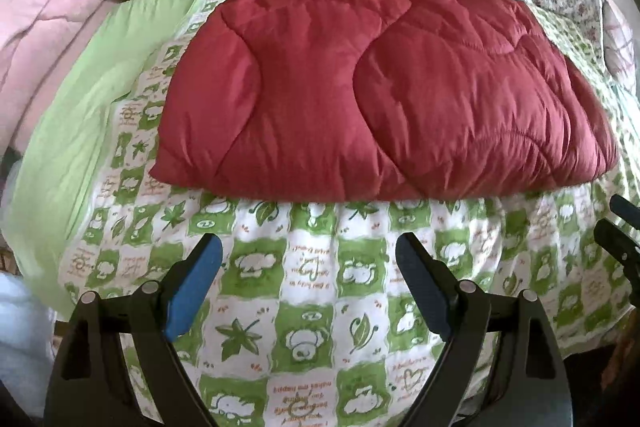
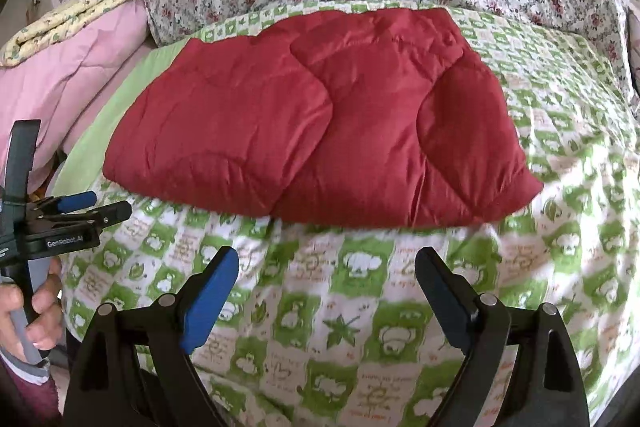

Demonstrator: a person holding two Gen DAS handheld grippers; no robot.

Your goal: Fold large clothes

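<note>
With both claws, left claw (image 1: 308,281) and right claw (image 2: 326,291), spread empty, we'd pinch the soft, puffy, slippery red quilted garment (image 1: 380,87) at its near corners.

Folded red quilted garment (image 1: 380,87) beyond open left tongs (image 1: 308,259)

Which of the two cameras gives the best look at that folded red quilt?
The left wrist view: the red quilt sits centred and fills most of the frame. The right wrist view shows the whole quilt too, smaller and at an angle.
</note>
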